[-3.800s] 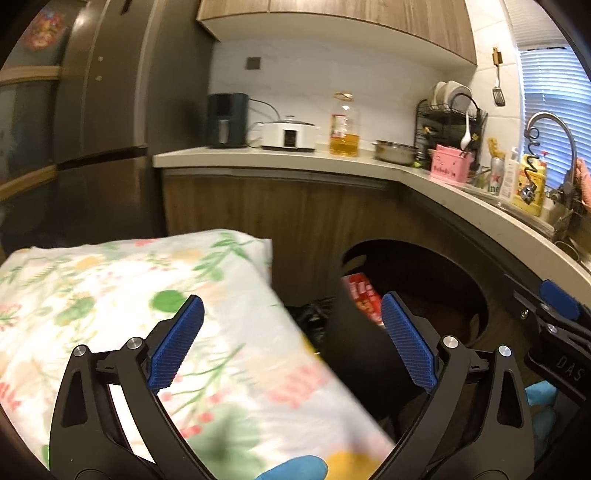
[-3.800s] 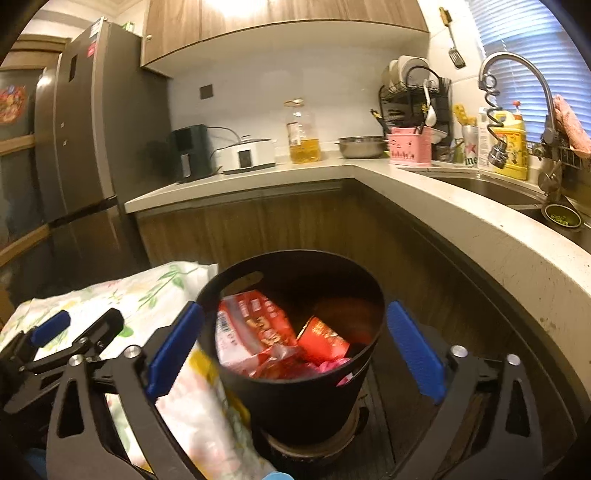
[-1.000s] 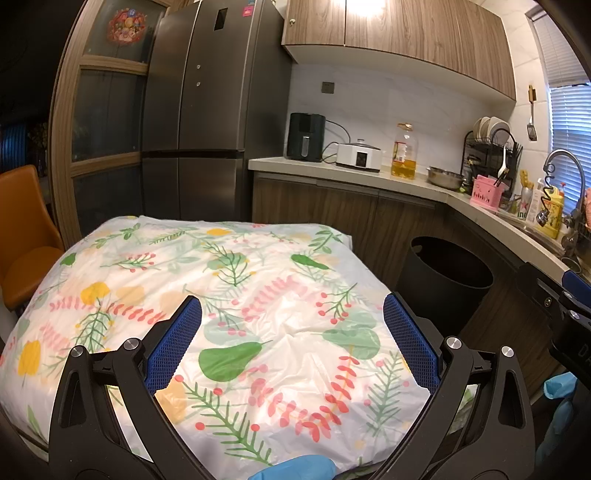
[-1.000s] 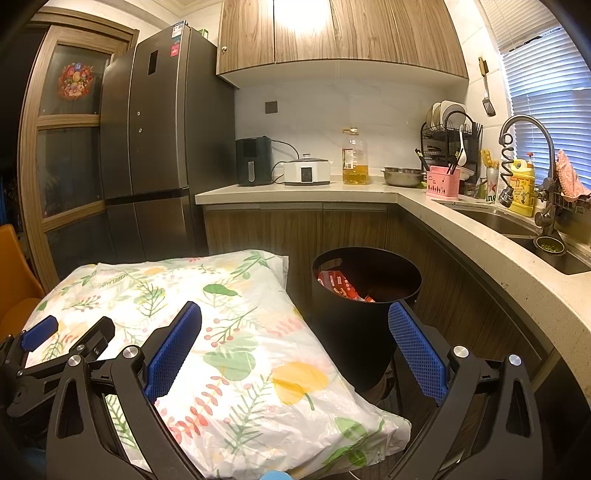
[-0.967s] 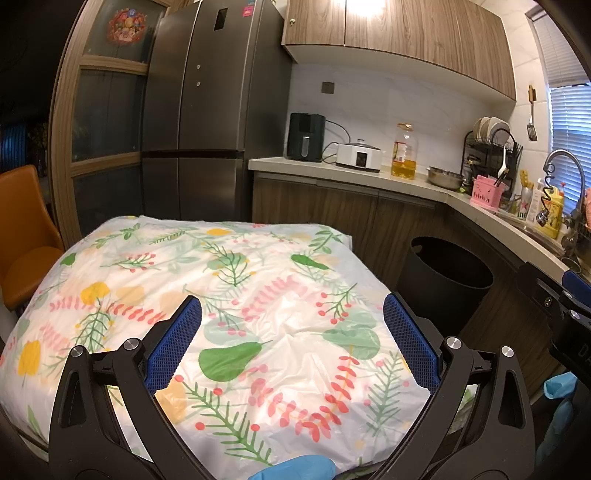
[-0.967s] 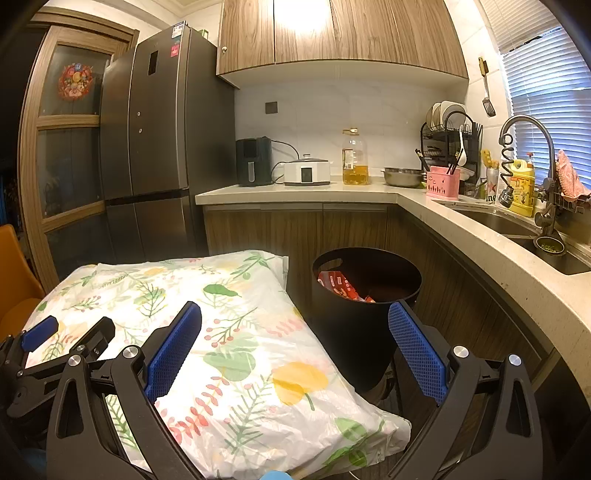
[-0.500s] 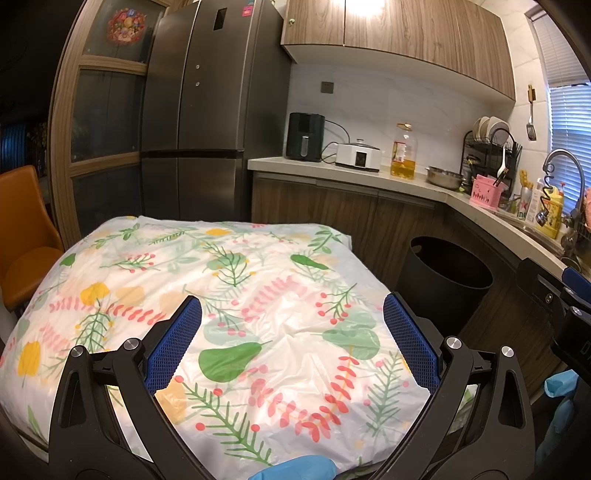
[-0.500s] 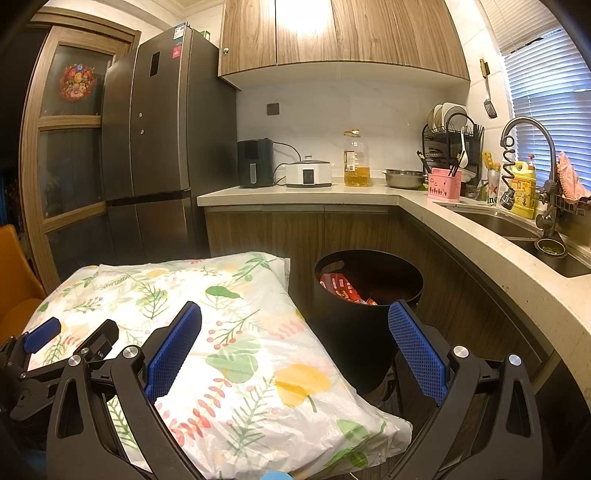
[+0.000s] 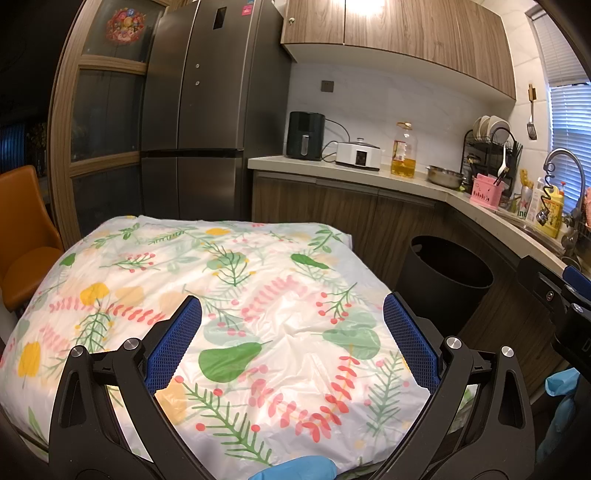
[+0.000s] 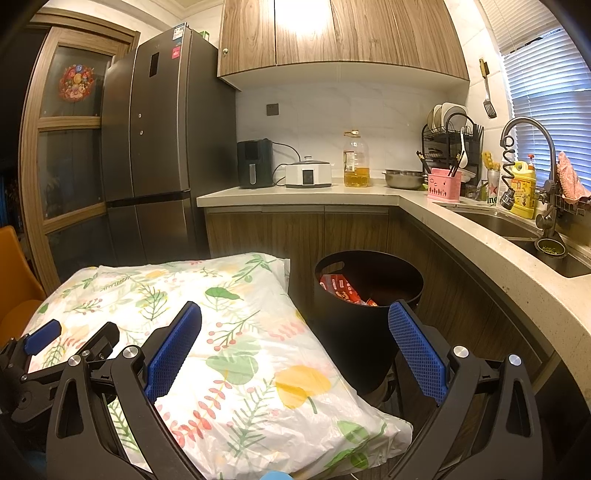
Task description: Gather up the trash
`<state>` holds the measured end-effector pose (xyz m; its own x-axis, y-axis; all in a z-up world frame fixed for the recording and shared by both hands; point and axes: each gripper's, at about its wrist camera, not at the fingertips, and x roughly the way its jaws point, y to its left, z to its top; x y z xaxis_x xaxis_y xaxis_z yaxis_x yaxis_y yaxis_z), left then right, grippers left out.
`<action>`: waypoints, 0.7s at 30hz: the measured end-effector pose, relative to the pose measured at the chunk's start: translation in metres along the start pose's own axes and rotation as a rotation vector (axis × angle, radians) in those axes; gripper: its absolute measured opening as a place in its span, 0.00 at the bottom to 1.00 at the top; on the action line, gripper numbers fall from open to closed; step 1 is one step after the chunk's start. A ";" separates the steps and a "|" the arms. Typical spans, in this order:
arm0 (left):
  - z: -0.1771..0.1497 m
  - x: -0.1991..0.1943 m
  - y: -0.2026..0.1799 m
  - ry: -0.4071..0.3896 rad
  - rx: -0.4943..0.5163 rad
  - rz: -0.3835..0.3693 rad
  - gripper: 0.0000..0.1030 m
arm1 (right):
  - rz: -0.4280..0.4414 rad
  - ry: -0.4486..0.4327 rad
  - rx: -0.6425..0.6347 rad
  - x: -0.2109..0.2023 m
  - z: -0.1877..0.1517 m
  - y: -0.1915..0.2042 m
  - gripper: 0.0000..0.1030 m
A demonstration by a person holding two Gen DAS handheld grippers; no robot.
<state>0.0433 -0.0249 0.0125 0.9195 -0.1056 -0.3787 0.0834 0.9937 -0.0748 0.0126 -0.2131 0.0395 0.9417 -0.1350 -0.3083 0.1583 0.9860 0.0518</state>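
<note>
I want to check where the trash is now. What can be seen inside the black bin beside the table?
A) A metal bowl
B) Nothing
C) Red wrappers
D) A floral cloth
C: the right wrist view looks into the black bin, and red wrappers lie inside it.

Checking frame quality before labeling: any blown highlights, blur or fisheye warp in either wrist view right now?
Left wrist view: sharp, no motion blur; the under-cabinet light is blown out, the fridge edges bow, corners vignette black. Right wrist view: also sharp; the same light clips to white, the countertop curves strongly, and the black trash bin interior is dim, though red wrappers are readable.
</note>
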 end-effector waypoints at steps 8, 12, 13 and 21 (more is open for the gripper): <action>0.000 -0.001 -0.001 0.000 0.001 0.000 0.94 | 0.000 0.001 0.001 0.000 0.000 0.000 0.95; 0.000 0.000 -0.001 0.000 -0.001 0.000 0.94 | 0.000 0.000 0.001 0.000 0.000 0.000 0.95; 0.000 0.000 -0.001 0.001 0.000 0.000 0.94 | -0.001 0.000 0.001 0.000 0.001 0.000 0.95; 0.001 -0.001 -0.004 -0.003 0.011 -0.006 0.94 | -0.003 0.000 0.003 0.001 0.002 0.000 0.95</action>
<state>0.0426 -0.0286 0.0138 0.9202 -0.1115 -0.3753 0.0930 0.9934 -0.0671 0.0138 -0.2132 0.0408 0.9411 -0.1383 -0.3086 0.1623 0.9853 0.0535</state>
